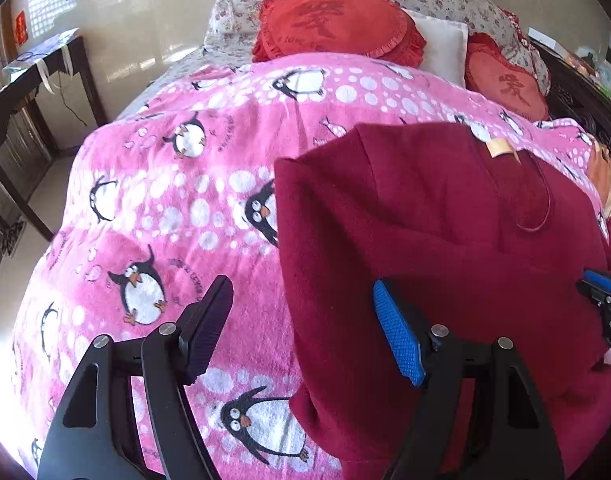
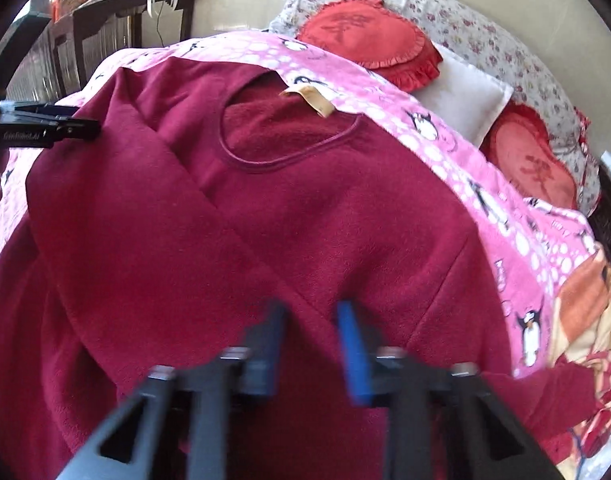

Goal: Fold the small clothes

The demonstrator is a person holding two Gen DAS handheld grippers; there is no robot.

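Both tongs hang empty over the bed as I read it. My left tongs (image 1: 301,328) are spread wide, gripping nothing; the blue pad (image 1: 397,332) sits above the left edge of the maroon sweater (image 1: 445,260), and the dark pad (image 1: 209,320) above bare pink penguin blanket (image 1: 165,184). My right tongs (image 2: 311,344) are blurred in their own view, jaws apart by a narrower gap, and I see no cloth pinched between them; they point down at the middle of the sweater's chest.

Ahead of the right tongs the sweater lies face up on the blanket, neckline (image 2: 289,148) and tan label (image 2: 311,100) at the far end. One sleeve already looks folded across the body as a diagonal band just in front of those tongs. The other sleeve seems to trail off to their right, toward an orange patterned cloth (image 2: 585,312).

Risks, as I judge them: closing the left tongs here could catch the fuzzy blanket together with the sweater hem, dragging both. A right-hand pinch at mid-chest might take only the top layer, or pull the folded sleeve back out. The fleece looks thick and clingy, so layers may shift together, not slide. Beyond the sweater, red cushions (image 1: 337,20) and a white pillow (image 1: 441,48) sit well clear.
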